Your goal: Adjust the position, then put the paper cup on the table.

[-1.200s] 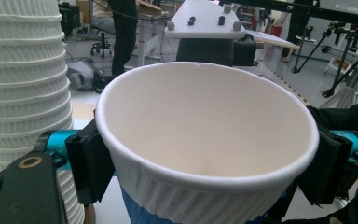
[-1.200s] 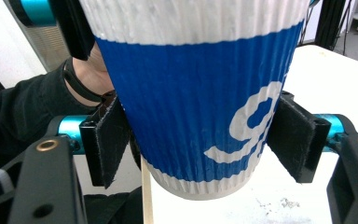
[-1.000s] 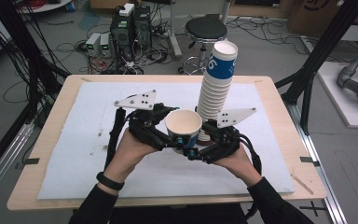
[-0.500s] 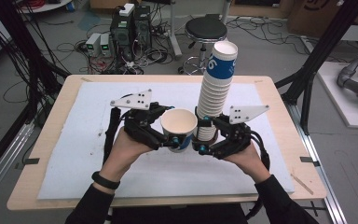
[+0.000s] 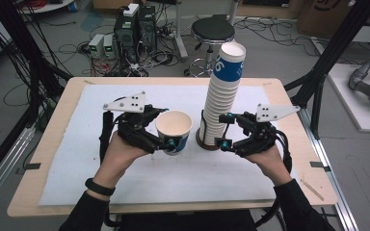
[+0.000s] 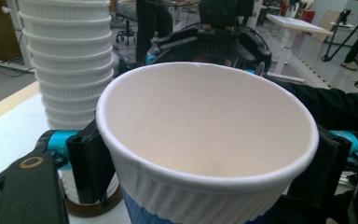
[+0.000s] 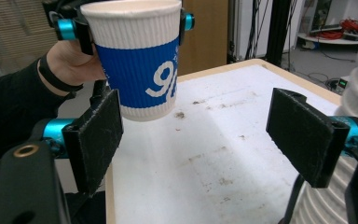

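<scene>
High view has the left claw (image 5: 166, 143) clamped on a single paper cup (image 5: 174, 131) held above the desk (image 5: 77, 159), right claw (image 5: 225, 130) open beside the tall cup stack (image 5: 220, 103), which one careless bump could topple

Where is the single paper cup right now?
In the high view the single paper cup sits left of centre, gripped by the left tongs above the white mat, just left of the tall cup stack.

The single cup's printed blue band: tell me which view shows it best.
The right gripper view: the single cup is side-on, its white print legible. The high view looks down into the cup, showing a sliver of blue. The left gripper view shows the cup's inside and little blue.
</scene>
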{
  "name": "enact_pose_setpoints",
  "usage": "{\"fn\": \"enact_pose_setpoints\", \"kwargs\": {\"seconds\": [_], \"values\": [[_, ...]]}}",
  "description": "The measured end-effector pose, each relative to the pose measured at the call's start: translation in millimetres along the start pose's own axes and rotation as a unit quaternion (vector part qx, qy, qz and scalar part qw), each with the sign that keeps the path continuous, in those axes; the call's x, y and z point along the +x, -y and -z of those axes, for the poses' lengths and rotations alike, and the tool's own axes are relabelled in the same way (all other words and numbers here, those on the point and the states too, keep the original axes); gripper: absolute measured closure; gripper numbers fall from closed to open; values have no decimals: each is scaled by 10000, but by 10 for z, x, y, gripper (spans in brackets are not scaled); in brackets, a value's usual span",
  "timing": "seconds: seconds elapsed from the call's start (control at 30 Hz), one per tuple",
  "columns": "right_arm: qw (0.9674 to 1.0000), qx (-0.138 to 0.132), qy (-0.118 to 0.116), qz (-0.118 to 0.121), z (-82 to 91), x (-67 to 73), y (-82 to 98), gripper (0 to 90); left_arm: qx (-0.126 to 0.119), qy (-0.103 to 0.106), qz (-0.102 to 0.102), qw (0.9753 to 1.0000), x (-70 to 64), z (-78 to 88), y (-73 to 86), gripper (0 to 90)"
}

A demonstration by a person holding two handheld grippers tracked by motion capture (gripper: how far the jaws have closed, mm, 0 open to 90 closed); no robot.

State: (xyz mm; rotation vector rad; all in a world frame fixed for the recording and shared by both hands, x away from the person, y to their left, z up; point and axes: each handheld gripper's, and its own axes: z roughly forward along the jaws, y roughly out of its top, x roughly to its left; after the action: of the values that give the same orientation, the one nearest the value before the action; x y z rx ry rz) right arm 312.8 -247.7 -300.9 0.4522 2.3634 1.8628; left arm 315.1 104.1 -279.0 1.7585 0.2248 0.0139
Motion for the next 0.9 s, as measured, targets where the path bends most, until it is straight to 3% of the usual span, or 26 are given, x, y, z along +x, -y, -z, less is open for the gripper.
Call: {"fn": "enact_pose_setpoints", "kwargs": {"seconds": [0.5, 0.9], "values": [[9999, -56, 136, 26, 117, -13, -5, 189, -76, -56, -8, 10000, 35, 28, 6, 199], [9998, -110, 175, 49, 159, -57, -21, 189, -84, -314, 25, 9995, 41, 75, 22, 199]]}}
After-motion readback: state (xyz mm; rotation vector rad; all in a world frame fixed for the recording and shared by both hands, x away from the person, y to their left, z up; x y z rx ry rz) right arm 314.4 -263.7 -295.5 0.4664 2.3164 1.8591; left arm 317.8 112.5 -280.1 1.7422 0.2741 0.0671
